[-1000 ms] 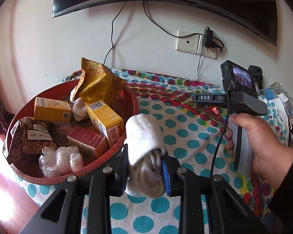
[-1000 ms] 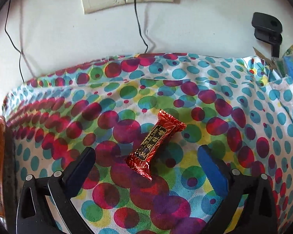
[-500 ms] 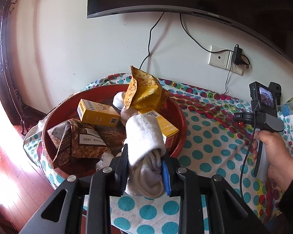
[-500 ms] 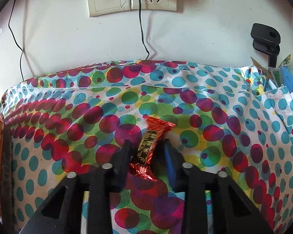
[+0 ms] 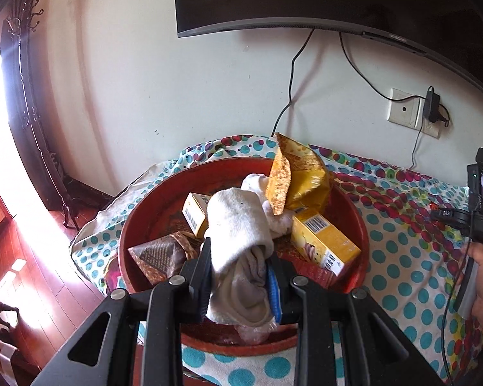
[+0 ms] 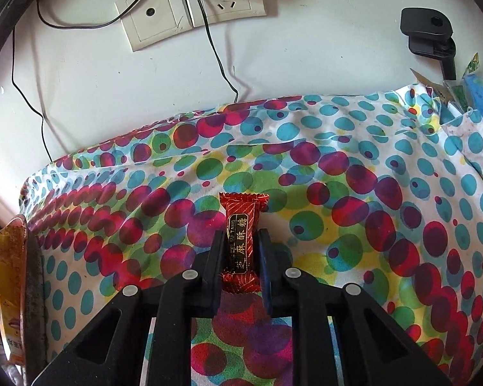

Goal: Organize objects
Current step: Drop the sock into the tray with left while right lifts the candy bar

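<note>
L gripper is clamping a rolled sock, hanging over the red tray near its front rim. Lower w/ care, then let go. R gripper is pinching a red candy mid-tablecloth; lift straight.

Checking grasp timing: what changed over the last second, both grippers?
The right gripper went from open around the red candy to shut on it. The left gripper carried the sock over the red tray, still clamped. Tray contents unchanged.
</note>
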{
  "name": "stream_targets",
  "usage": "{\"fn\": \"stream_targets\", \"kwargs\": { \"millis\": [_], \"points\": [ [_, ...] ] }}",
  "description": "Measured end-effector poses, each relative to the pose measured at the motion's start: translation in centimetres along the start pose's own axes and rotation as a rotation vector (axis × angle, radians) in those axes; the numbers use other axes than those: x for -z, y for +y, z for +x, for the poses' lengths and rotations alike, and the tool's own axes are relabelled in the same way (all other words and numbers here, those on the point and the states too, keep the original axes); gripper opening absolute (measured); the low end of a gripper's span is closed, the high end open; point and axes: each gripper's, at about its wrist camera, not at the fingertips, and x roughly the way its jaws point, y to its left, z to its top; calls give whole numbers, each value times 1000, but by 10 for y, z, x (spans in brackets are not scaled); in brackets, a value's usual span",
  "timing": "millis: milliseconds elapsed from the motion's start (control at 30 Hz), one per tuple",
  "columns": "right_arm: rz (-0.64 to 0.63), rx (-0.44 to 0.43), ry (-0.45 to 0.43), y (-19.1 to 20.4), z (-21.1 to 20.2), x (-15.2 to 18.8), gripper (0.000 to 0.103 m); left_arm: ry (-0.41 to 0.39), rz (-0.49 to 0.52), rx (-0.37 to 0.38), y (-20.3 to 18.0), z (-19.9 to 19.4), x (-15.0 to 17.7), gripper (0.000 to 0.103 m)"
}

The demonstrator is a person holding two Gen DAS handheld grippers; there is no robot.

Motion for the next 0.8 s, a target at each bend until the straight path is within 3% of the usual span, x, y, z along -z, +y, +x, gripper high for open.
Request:
{"fn": "stream_targets", "kwargs": {
  "millis": [200,333,500,700,800],
  "points": [
    [32,-38,-4,-5,-1,1,18,57,-14,-29,23,54,-48,28],
    [58,-67,-7,-10,-2,1,18,140,0,-43,27,100,-73,28],
    [106,-123,-11,-19,-2,1,18,232,2,-103,24,150,-82,28],
    [148,-170,-14,-27,-3,2,18,282,31,-165,11,183,-84,32],
    [154,-176,-15,-27,-3,2,18,281,32,-154,6,194,-86,32]
  ]
}}
